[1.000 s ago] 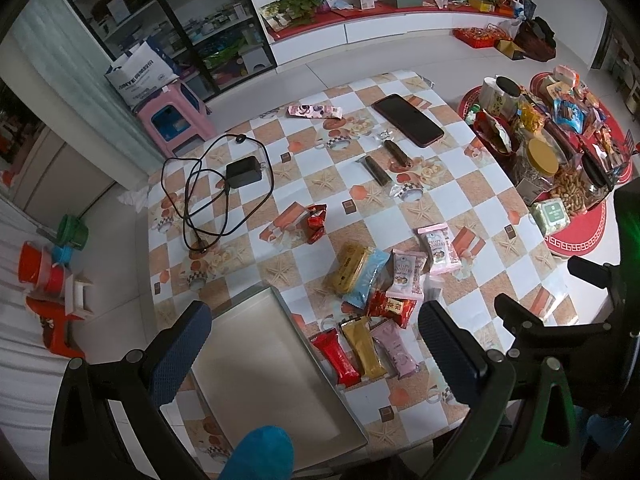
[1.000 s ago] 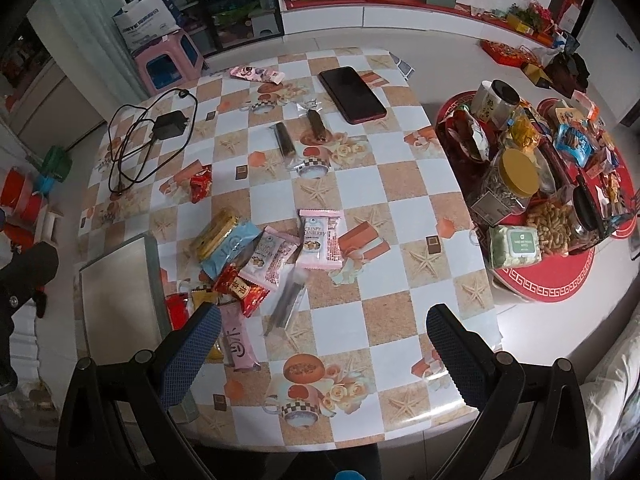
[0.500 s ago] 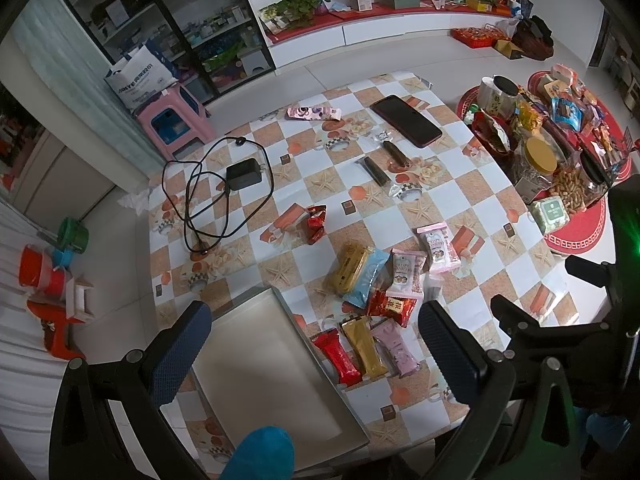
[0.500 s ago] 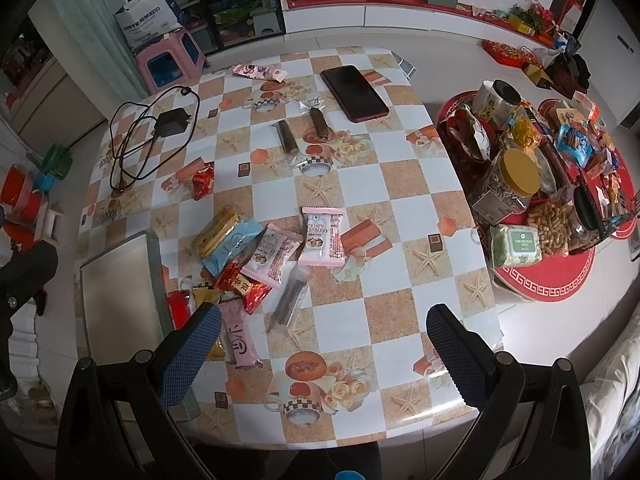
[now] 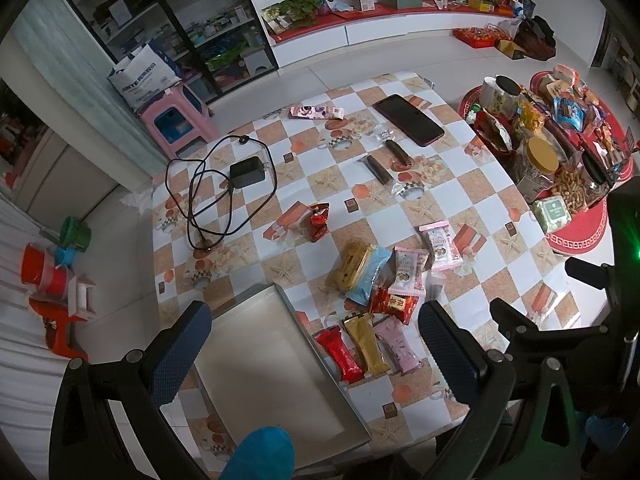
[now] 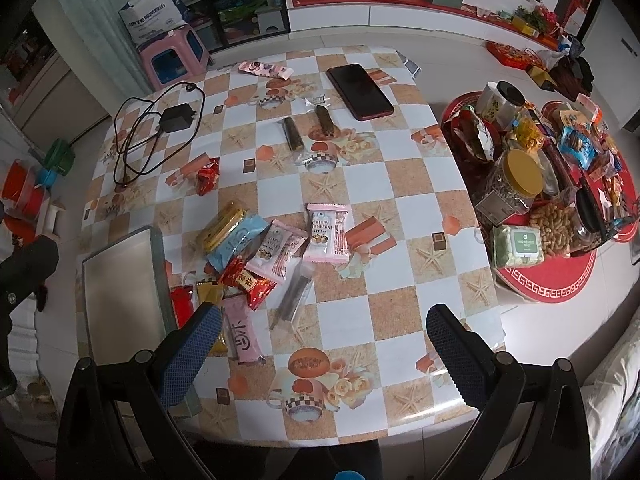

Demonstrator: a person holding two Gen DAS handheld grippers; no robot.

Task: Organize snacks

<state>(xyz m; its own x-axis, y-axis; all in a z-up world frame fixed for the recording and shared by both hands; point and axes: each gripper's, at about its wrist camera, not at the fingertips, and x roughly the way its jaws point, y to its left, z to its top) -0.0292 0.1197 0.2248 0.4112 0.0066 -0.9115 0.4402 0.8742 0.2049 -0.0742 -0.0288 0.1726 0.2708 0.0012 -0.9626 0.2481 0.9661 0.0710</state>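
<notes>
Snacks (image 6: pixel 276 252) lie beside the bare metal tray (image 5: pixel 256 344); both tongs (image 5: pixel 316 344) (image 6: pixel 320 344) gape wide, holding nothing.

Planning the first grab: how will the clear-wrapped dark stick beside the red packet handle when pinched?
The stick looks narrow and stiff, probably light. Its glossy clear wrapper may slip between fingers. It lies flat, long and slim, so a nudge might roll it.

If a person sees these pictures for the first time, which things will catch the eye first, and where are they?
First, the cluster of colourful snack packets lying in the middle of the checkered table, just right of the empty metal tray at its near left corner. Next, the red round side table to the right, crowded with jars and sweets. Both grippers hover above, jaws open and holding nothing.
</notes>
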